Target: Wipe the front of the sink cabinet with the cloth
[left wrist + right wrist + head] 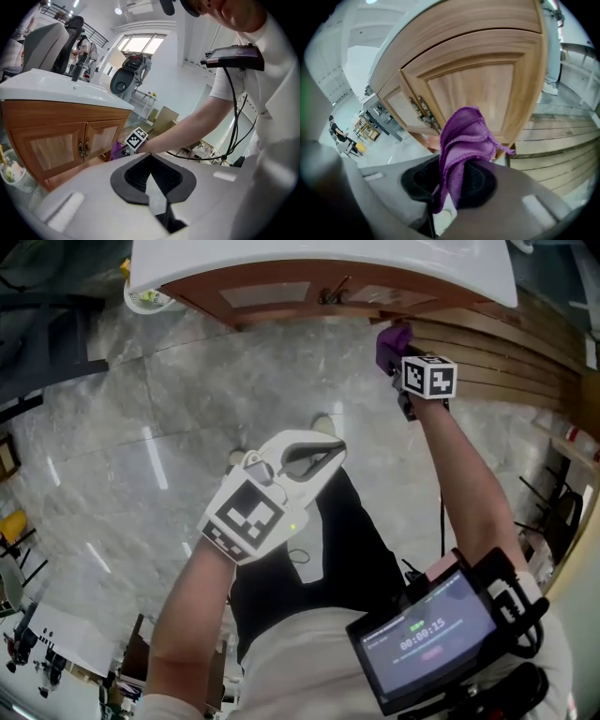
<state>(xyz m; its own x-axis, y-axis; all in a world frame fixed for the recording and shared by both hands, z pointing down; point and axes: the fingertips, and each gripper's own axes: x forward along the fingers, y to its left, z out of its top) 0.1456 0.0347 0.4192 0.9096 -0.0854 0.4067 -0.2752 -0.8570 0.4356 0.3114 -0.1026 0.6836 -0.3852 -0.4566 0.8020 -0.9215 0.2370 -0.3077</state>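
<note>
The wooden sink cabinet with its white top fills the upper edge of the head view. My right gripper is shut on a purple cloth at the cabinet's lower right corner. In the right gripper view the cloth sticks up from the right gripper close before the right door panel; whether it touches I cannot tell. My left gripper hangs back over the floor, shut and holding nothing. From the left gripper I see the cabinet doors and the cloth.
A white container stands on the marble floor by the cabinet's left corner. Wooden slats run to the right of the cabinet. Small metal handles sit where the doors meet. A screen device is strapped to the right forearm.
</note>
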